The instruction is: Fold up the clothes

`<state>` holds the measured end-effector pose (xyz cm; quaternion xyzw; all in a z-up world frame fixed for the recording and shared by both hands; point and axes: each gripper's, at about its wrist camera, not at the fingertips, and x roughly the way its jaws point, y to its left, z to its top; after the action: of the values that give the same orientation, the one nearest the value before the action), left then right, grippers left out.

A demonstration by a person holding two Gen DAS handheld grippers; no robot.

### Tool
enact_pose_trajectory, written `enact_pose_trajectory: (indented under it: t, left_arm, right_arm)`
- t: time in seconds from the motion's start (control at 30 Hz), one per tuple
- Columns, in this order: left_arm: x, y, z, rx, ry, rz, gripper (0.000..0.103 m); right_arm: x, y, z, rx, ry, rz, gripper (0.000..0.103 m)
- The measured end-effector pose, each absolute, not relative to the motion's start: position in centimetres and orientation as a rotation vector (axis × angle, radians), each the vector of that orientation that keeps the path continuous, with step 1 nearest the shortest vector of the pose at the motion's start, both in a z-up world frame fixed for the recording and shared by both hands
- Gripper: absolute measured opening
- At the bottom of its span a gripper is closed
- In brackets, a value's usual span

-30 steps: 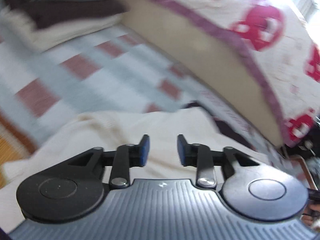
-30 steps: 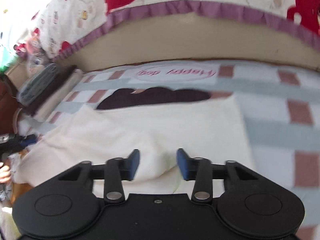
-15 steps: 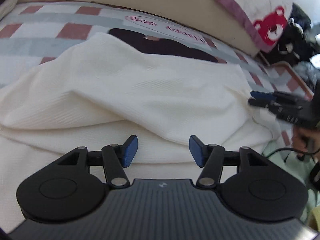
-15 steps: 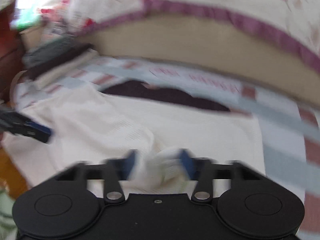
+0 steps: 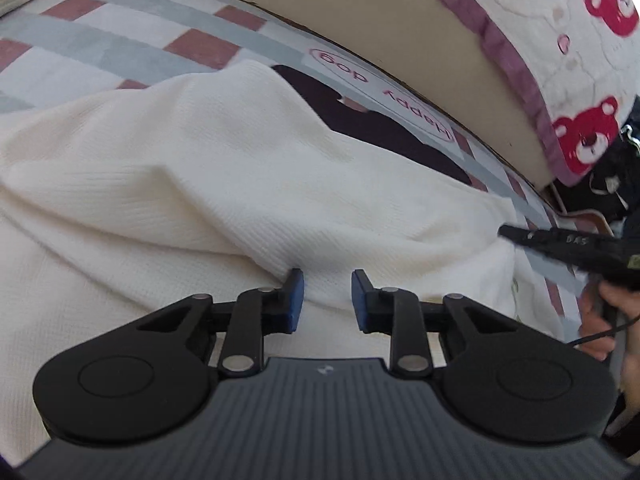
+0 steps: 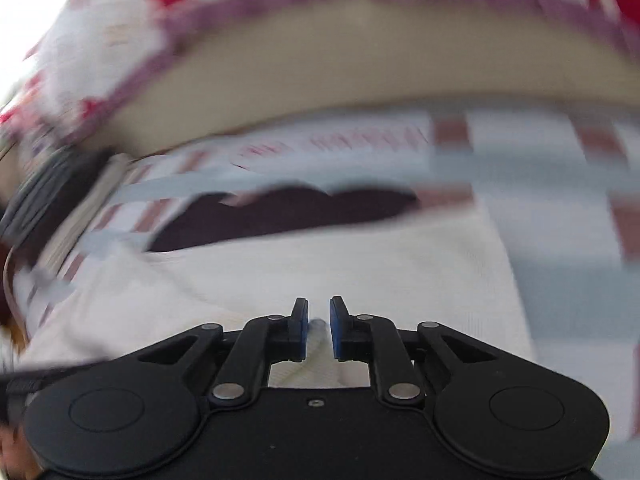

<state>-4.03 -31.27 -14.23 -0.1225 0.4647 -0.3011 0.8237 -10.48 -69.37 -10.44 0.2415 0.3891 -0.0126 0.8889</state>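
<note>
A cream ribbed garment lies rumpled on the checked bedsheet, and part of a dark maroon garment shows from under its far edge. My left gripper hovers low over a raised fold of the cream cloth. Its jaws are closing with cloth between them, and a gap still shows at the pads. The right gripper's fingers reach in from the right, held by a hand. In the blurred right wrist view my right gripper stands narrow around a pinch of the cream garment, its jaws starting to open.
A beige mattress side under a bear-print quilt runs along the far edge. A stack of folded dark and light clothes sits at the far left. Dark clutter lies past the bed's right end.
The left gripper swung onto the cream garment, and its jaws widened, then narrowed over a fold. The right gripper's jaws closed onto a bunch of cream cloth while that hand moved.
</note>
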Motion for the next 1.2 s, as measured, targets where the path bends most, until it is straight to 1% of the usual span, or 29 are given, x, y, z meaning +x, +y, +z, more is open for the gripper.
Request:
enact_pose_trajectory:
  t: [0.03, 0.07, 0.13, 0.23, 0.3, 0.33, 0.4, 0.53, 0.57, 0.6, 0.63, 0.73, 0.77, 0.83, 0.9, 0.97, 1.03, 1.1, 1.13, 1.2]
  left_arm:
    - [-4.2, -31.1, -14.1, -0.258, 0.986, -0.632, 0.026]
    - [-4.3, -30.8, -14.0, -0.251, 0.985, -0.623, 0.026]
    - [-4.2, -30.5, -13.8, -0.253, 0.985, -0.612, 0.028]
    - [-3.8, -30.6, -14.0, -0.288, 1.003, -0.603, 0.032]
    - [-3.9, -30.7, -14.0, -0.292, 1.005, -0.598, 0.032]
    - [-3.9, -30.7, -14.1, -0.293, 1.005, -0.596, 0.032]
    - [-3.8, -30.7, -14.1, -0.302, 1.007, -0.589, 0.032]
    - [-3.8, -30.5, -14.1, -0.313, 1.013, -0.582, 0.032]
    - [-3.7, -30.5, -14.0, -0.318, 1.016, -0.58, 0.032]
    - [-3.7, -30.5, -14.0, -0.323, 1.018, -0.577, 0.032]
    - [-3.6, -30.4, -14.0, -0.33, 1.024, -0.573, 0.032]
    - [-3.4, -29.2, -13.2, -0.373, 1.047, -0.531, 0.034]
    - [-3.5, -28.5, -12.7, -0.389, 1.041, -0.512, 0.035]
    - [-4.0, -26.3, -11.7, -0.432, 0.997, -0.477, 0.046]
    - [-4.4, -23.9, -10.9, -0.475, 0.953, -0.434, 0.049]
    - [-4.5, -21.5, -10.9, -0.511, 0.938, -0.364, 0.049]
    - [-4.0, -19.4, -11.3, -0.548, 0.955, -0.3, 0.049]
    - [-3.7, -17.7, -11.4, -0.569, 0.957, -0.237, 0.049]
    - [-3.7, -17.0, -11.4, -0.575, 0.952, -0.211, 0.05]
    - [-3.5, -15.9, -11.5, -0.591, 0.942, -0.172, 0.054]
  right_arm:
    - [-10.9, -69.7, -10.7, 0.559, 0.792, -0.041, 0.029]
    - [-11.9, -69.8, -10.5, 0.599, 0.76, -0.037, 0.035]
    - [-14.0, -69.9, -10.0, 0.644, 0.714, -0.013, 0.038]
    - [-16.4, -69.5, -10.2, 0.662, 0.739, 0.033, 0.038]
    - [-17.7, -68.9, -10.8, 0.655, 0.78, 0.062, 0.04]
    - [-18.1, -68.7, -11.3, 0.65, 0.801, 0.071, 0.044]
    - [-18.4, -68.5, -12.3, 0.642, 0.826, 0.063, 0.044]
    - [-17.5, -68.3, -14.0, 0.718, 0.787, 0.081, 0.045]
    - [-17.3, -68.0, -13.7, 0.702, 0.766, 0.075, 0.045]
    - [-17.2, -67.7, -13.2, 0.667, 0.744, 0.062, 0.024]
    - [-17.2, -67.3, -12.6, 0.632, 0.72, 0.049, 0.007]
    - [-19.7, -66.8, -8.5, 0.577, 0.616, 0.079, 0.007]
    - [-20.6, -66.8, -7.4, 0.558, 0.611, 0.08, 0.007]
    - [-22.4, -66.8, -6.0, 0.507, 0.659, 0.056, 0.007]
    - [-23.2, -66.7, -6.9, 0.445, 0.747, 0.017, 0.007]
    - [-23.8, -66.6, -8.3, 0.402, 0.817, -0.012, 0.007]
    - [-24.0, -66.6, -9.7, 0.405, 0.826, -0.025, 0.007]
    - [-23.8, -66.7, -9.9, 0.409, 0.808, -0.049, 0.008]
    - [-23.5, -66.7, -9.8, 0.396, 0.816, -0.057, 0.012]
    - [-23.0, -66.9, -9.5, 0.367, 0.836, -0.065, 0.014]
